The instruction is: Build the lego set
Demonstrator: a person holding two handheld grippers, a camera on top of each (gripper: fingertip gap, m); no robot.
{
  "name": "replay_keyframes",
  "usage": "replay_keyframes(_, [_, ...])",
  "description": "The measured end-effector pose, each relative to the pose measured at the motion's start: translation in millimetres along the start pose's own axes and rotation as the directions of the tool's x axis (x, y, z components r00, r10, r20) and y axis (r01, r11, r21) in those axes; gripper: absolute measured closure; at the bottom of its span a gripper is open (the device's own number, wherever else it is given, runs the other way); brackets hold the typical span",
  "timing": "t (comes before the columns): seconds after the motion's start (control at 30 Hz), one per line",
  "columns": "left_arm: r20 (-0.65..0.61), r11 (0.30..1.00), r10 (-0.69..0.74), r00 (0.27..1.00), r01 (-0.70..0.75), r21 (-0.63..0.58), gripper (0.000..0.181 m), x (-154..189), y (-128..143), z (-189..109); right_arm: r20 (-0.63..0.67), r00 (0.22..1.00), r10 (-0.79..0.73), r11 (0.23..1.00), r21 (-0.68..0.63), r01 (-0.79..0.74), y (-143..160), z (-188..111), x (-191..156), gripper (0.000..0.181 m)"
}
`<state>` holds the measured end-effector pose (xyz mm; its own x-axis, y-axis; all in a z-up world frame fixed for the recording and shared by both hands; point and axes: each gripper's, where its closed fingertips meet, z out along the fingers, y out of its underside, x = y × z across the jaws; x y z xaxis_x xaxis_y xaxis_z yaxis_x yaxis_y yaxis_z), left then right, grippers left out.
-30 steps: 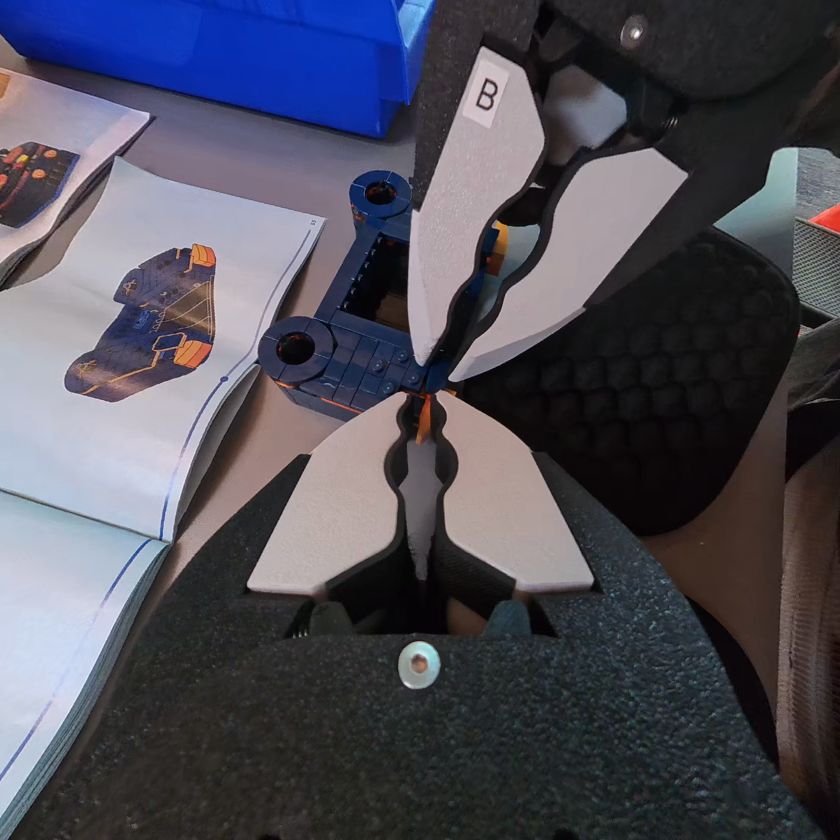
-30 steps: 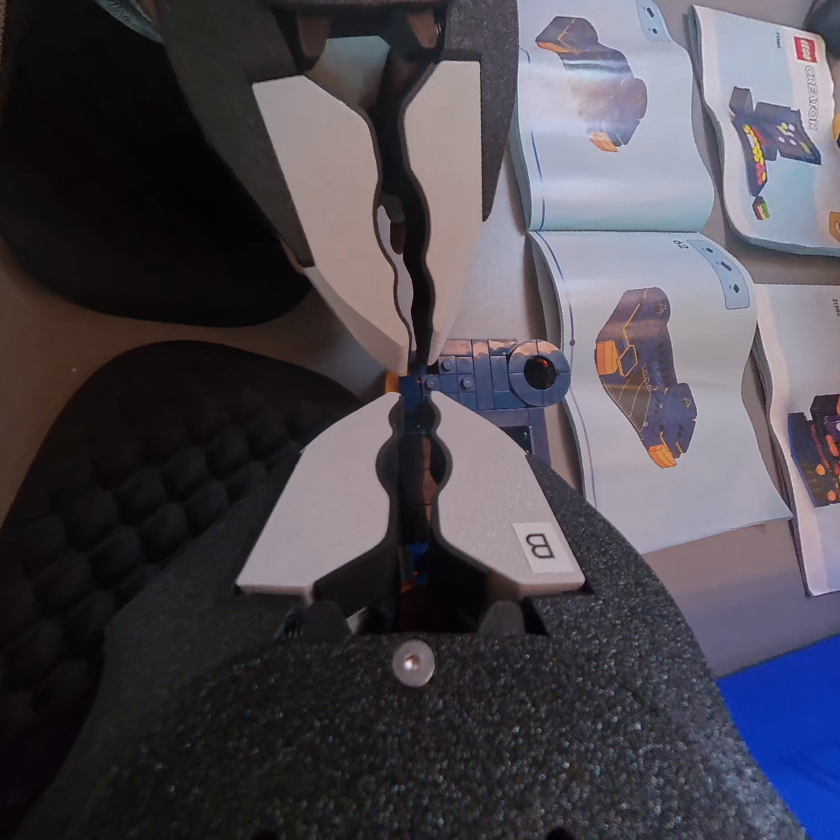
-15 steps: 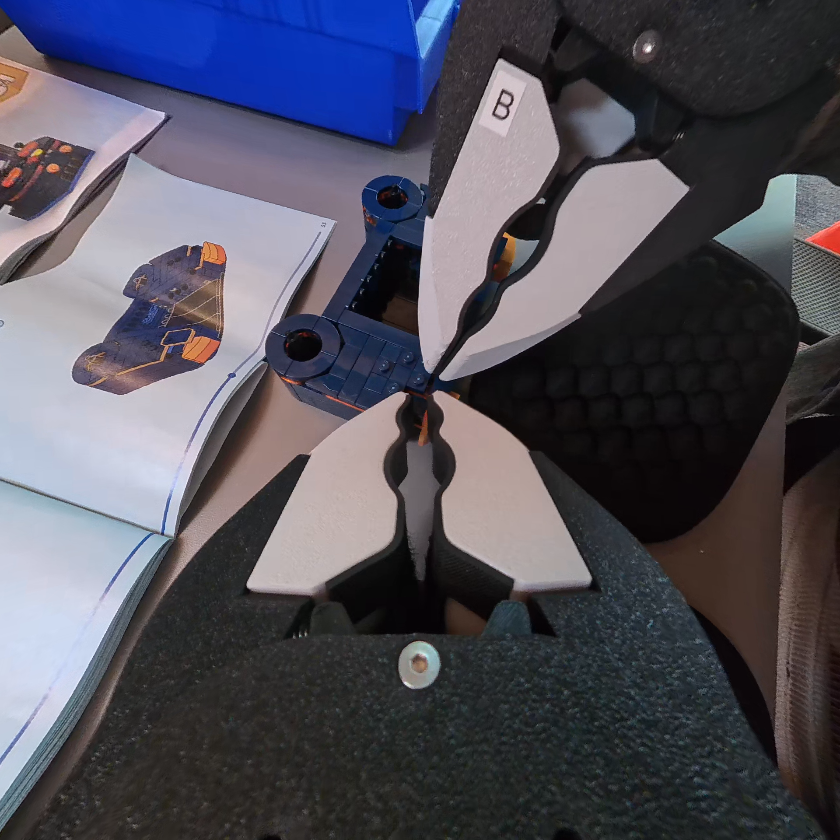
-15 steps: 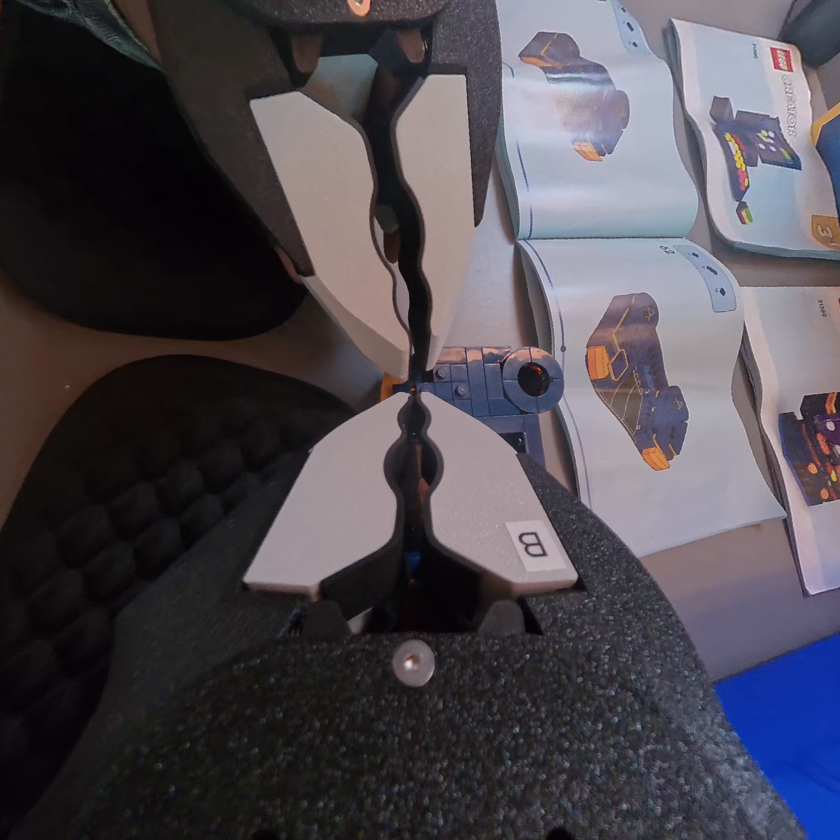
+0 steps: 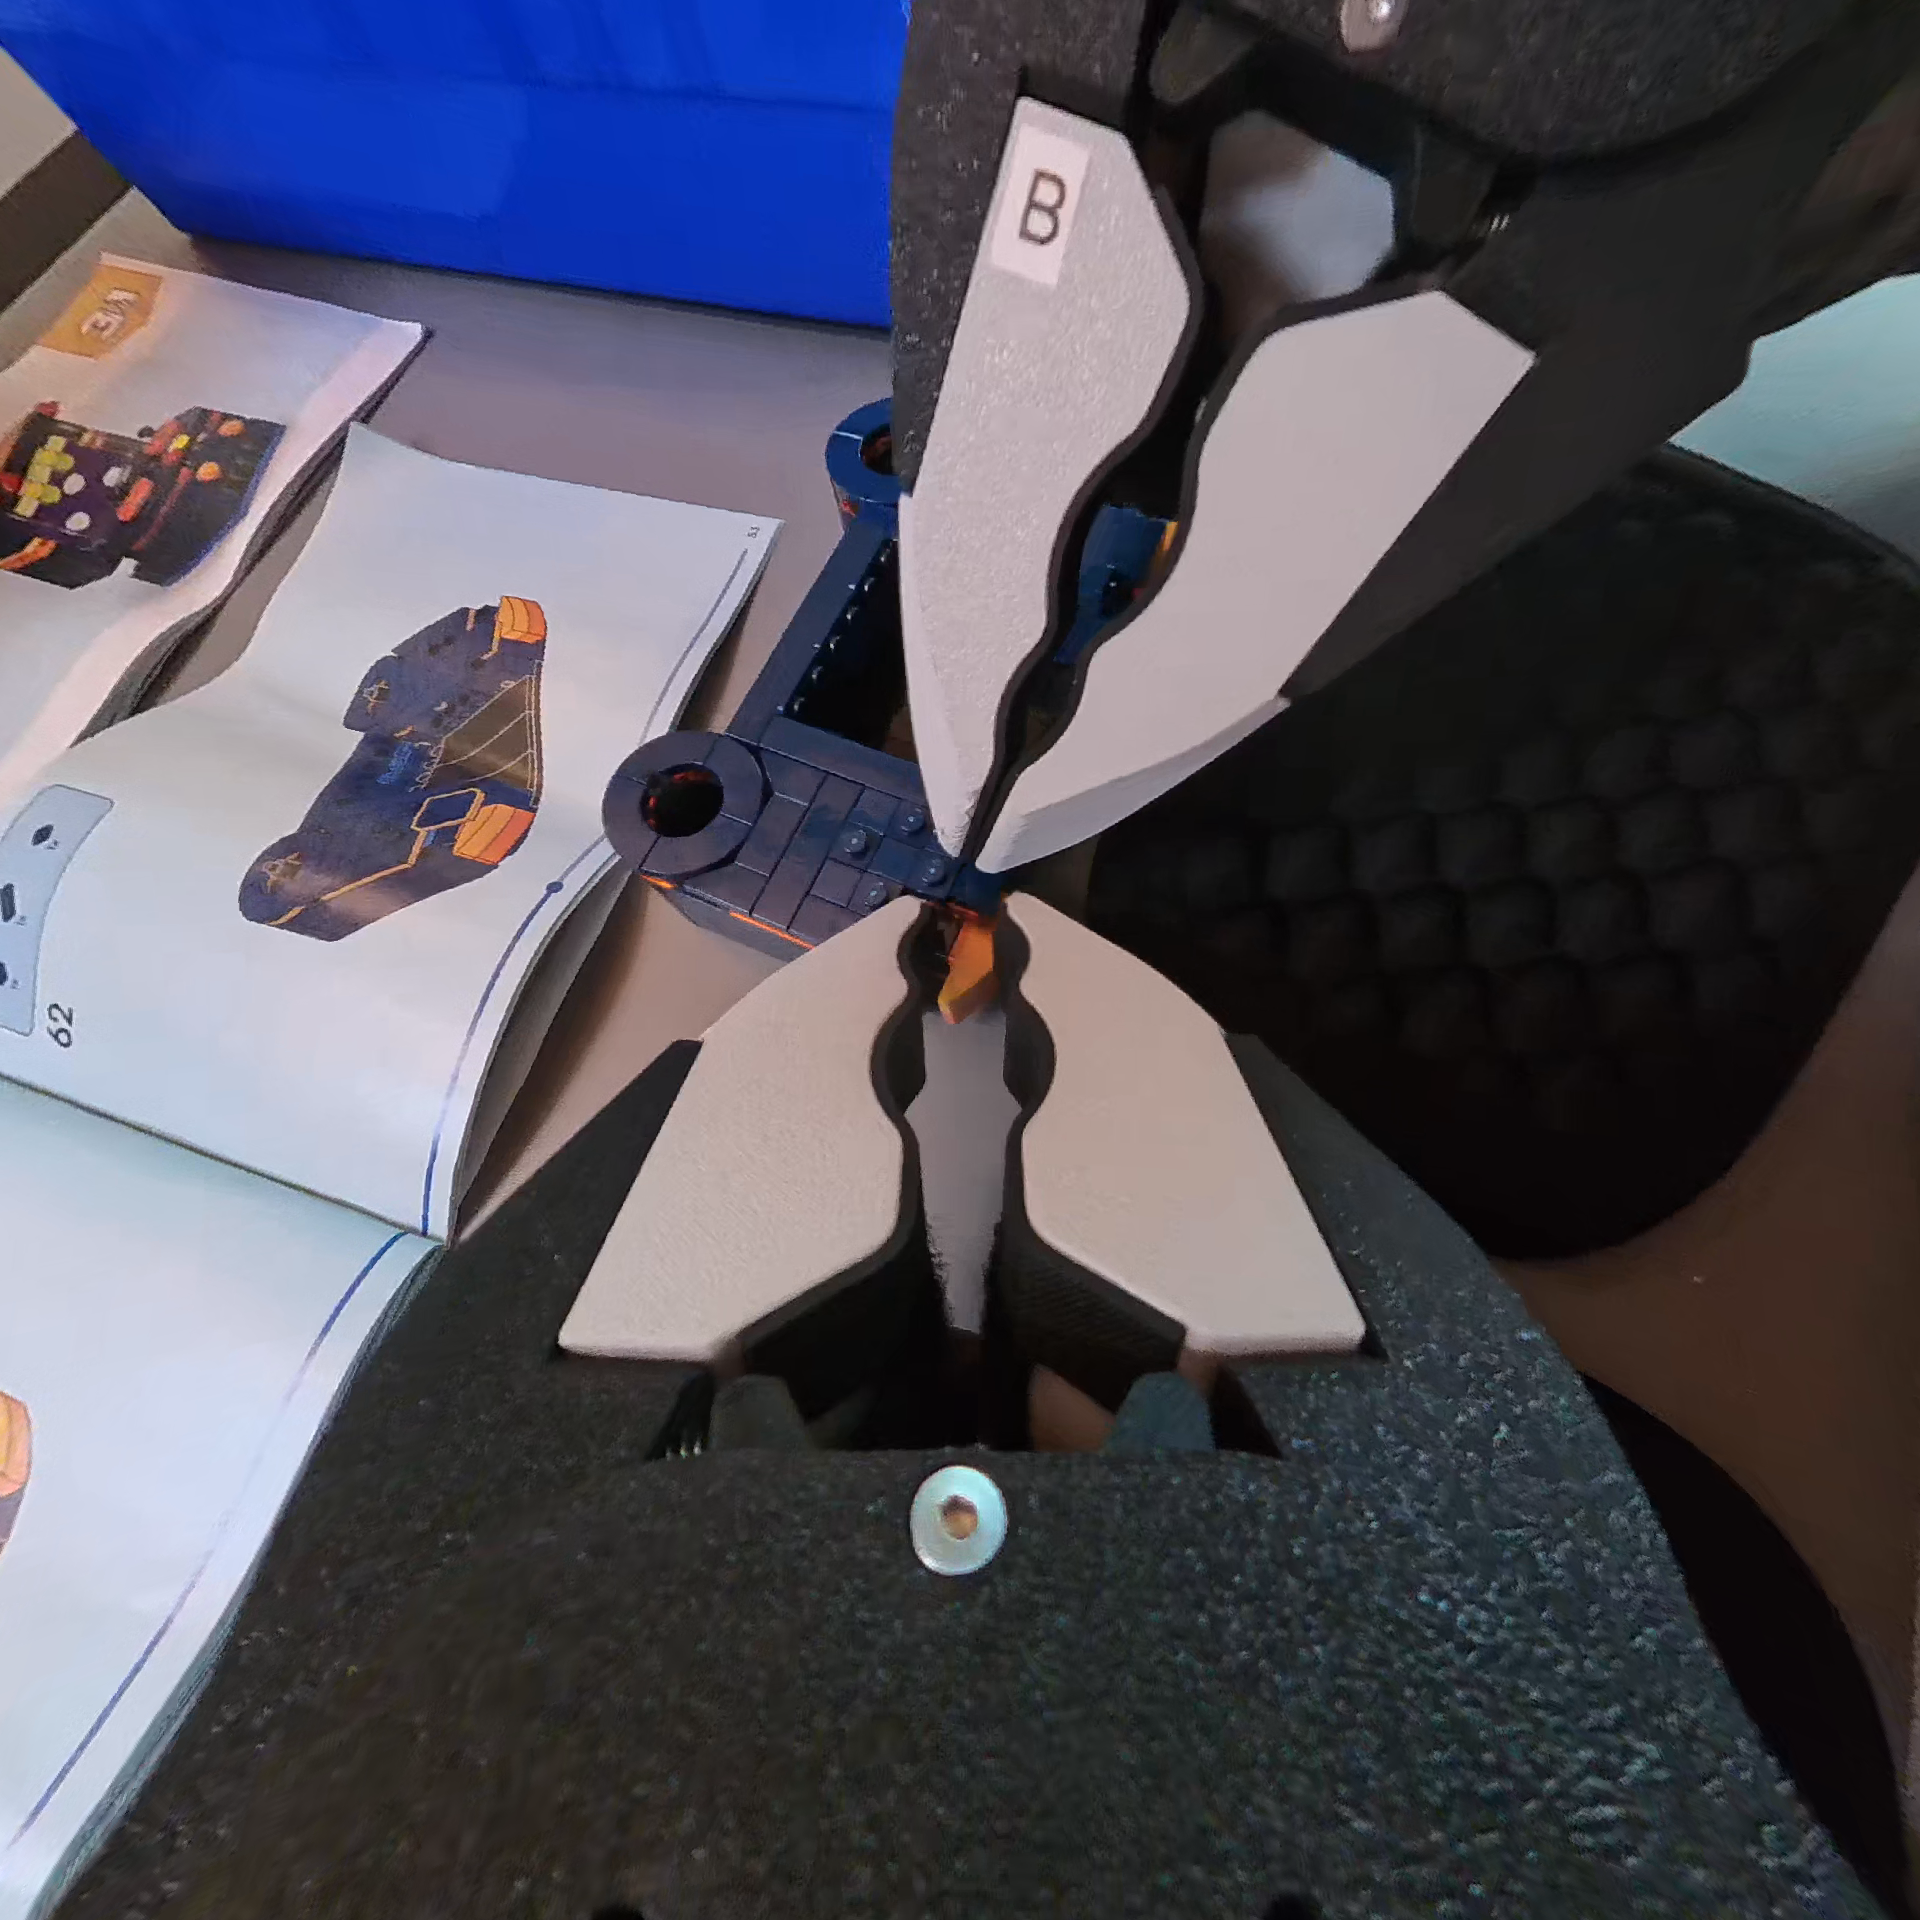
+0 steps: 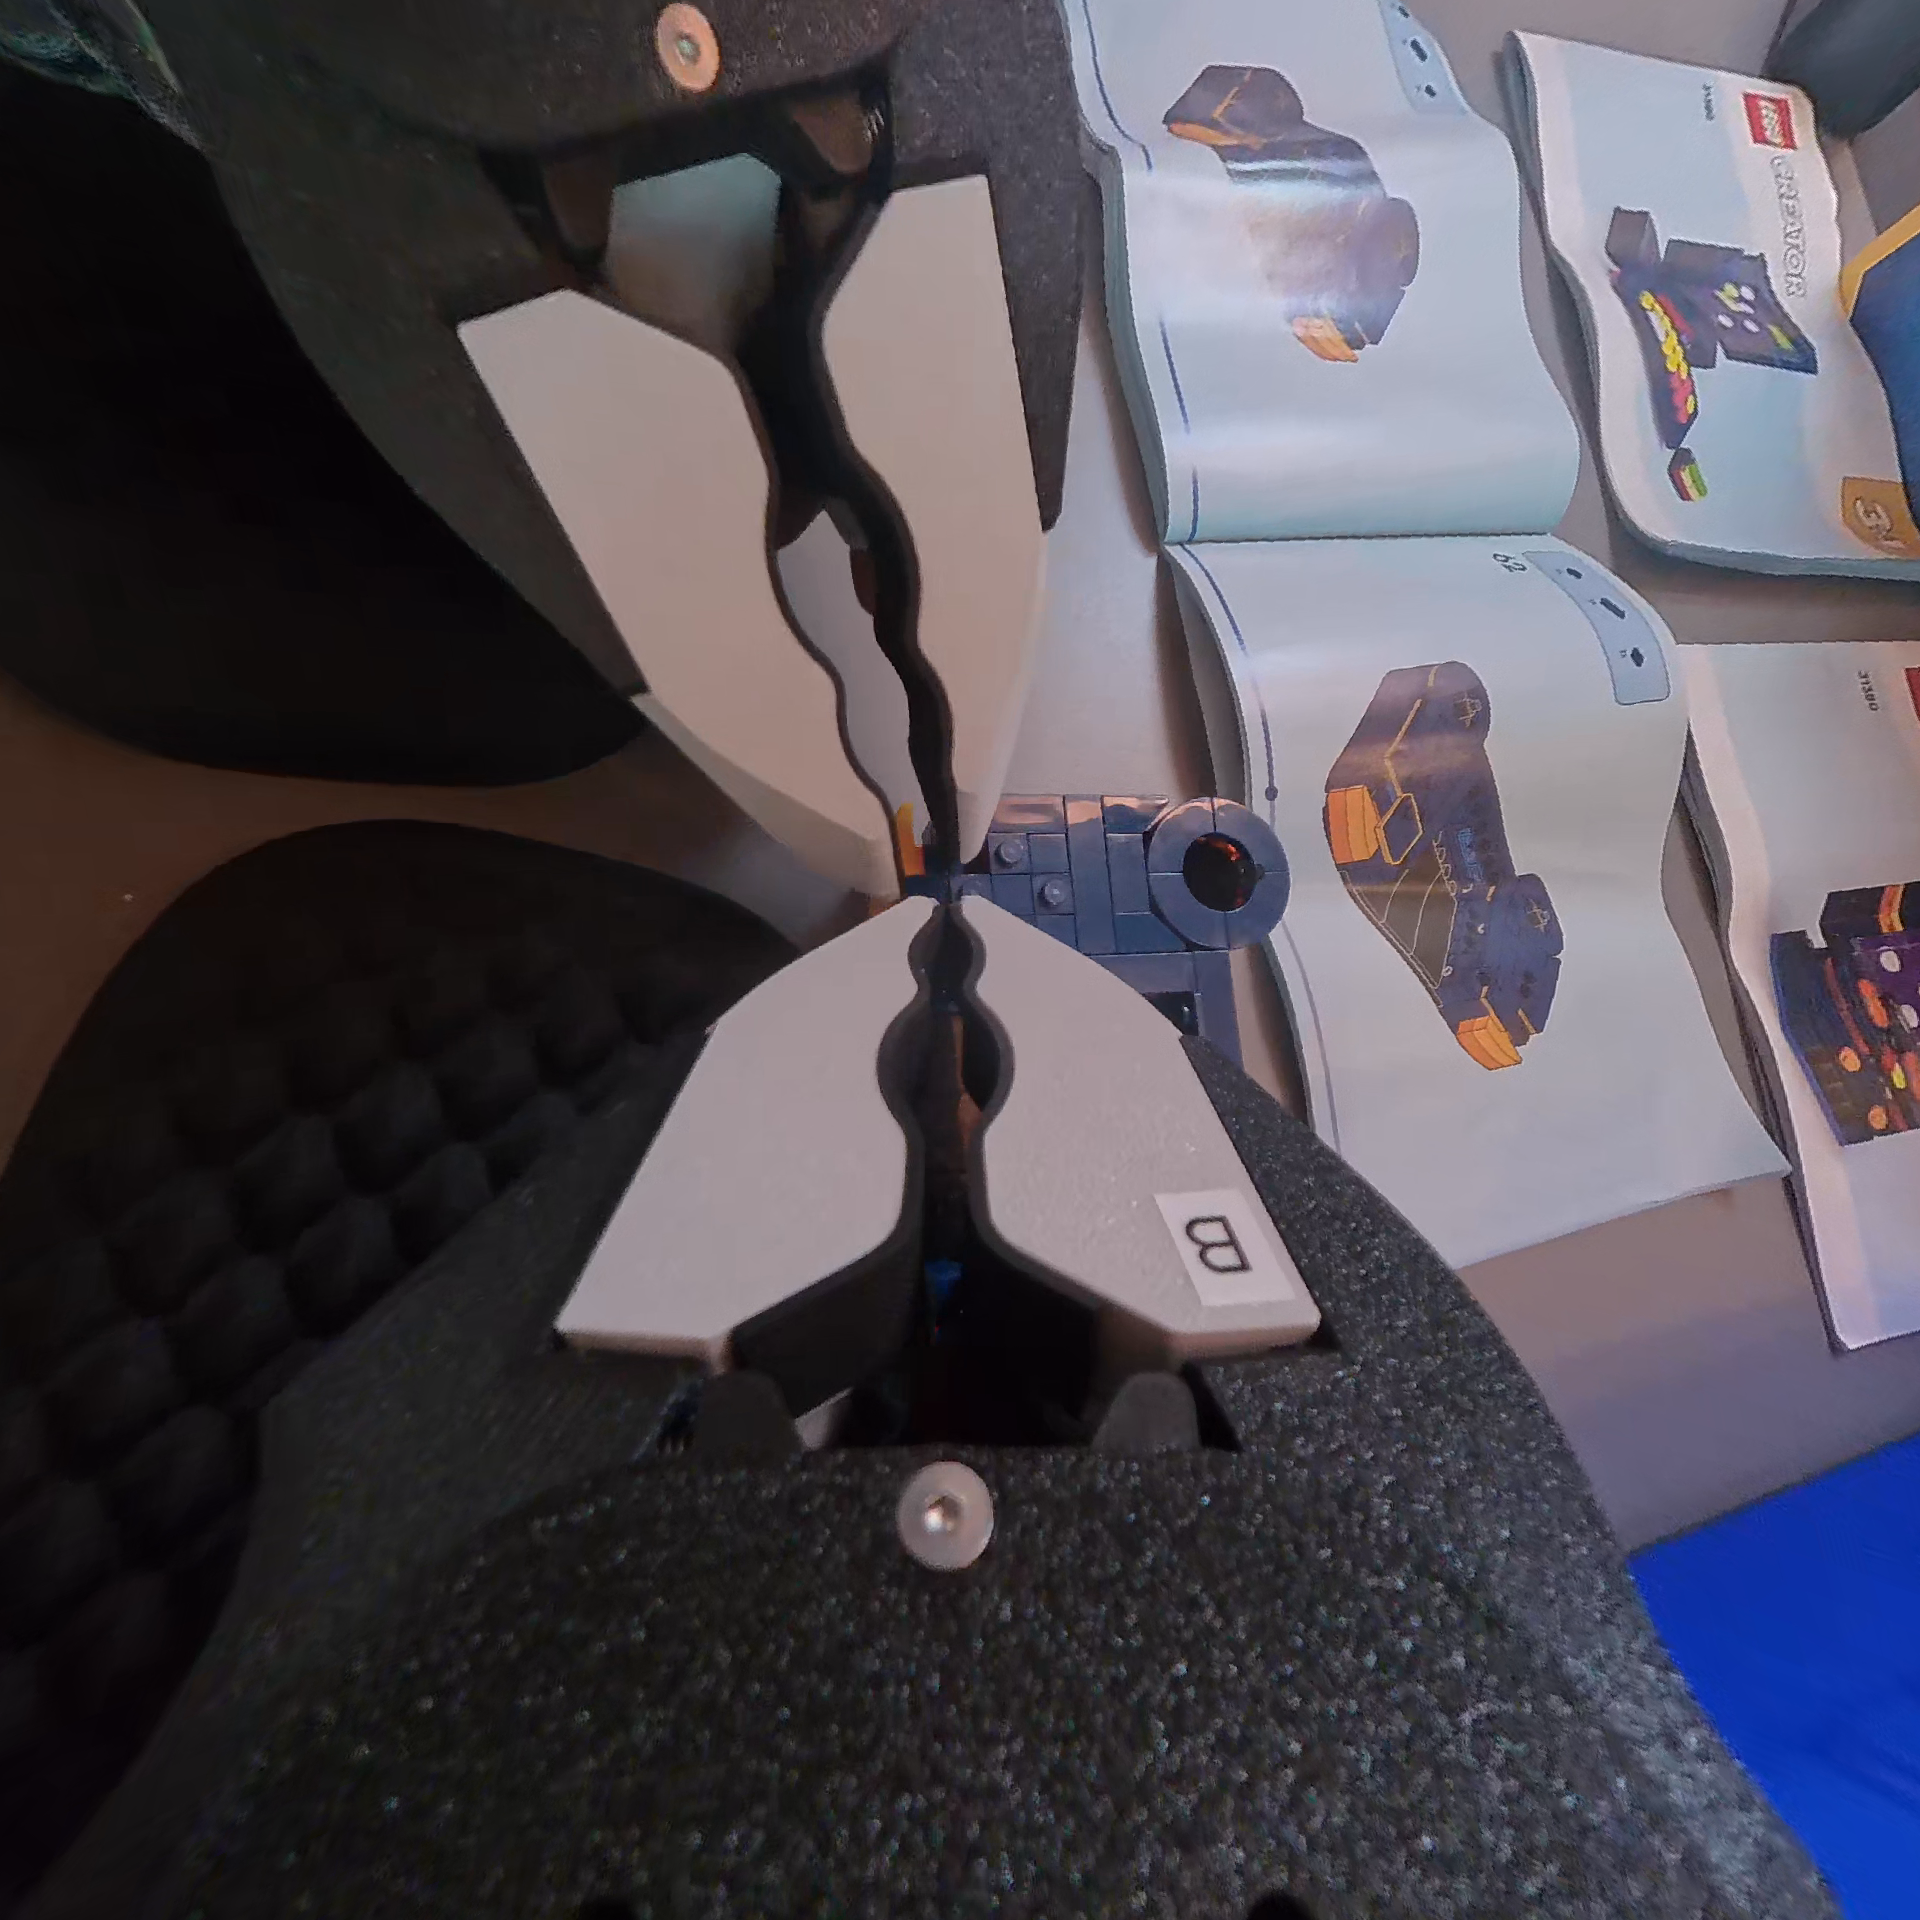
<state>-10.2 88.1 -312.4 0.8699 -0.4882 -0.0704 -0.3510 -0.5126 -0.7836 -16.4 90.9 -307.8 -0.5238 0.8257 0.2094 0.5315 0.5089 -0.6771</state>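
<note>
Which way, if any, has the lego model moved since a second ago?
Yes: in the left wrist view, the lego model has edged toward the open booklet.

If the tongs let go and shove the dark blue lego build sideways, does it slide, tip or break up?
The dark blue lego build sits low and flat, so tipping looks unlikely; it would probably slide on the smooth grey table. It is many small clipped pieces around an open frame, so a hard shove may pop some off. The orange piece at its corner looks most exposed.

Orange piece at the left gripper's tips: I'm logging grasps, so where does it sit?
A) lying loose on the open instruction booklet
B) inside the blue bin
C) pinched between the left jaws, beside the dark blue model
C: the left wrist view shows the orange piece between the left gripper jaws, at the dark blue model.
</note>
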Motion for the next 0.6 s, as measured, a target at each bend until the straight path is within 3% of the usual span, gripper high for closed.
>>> replay_keyframes(0.17, [0.006,1.000,-0.009,1.000,0.009,0.001,0.173,-1,0,0,0.006,1.000,0.013,1.000,-0.003,-0.013,-1,-1,3,0.180])
replay_keyframes(0.33, [0.000,1.000,-0.022,1.000,0.022,-0.002,0.173,-2,1,0,0.060,0.985,0.164,0.986,0.021,-0.165,-3,-7,15,0.180])
replay_keyframes(0.6, [-0.009,0.999,-0.036,0.999,0.036,-0.002,0.173,-1,1,1,0.128,0.991,0.045,0.999,0.010,-0.046,-3,0,1,0.181])
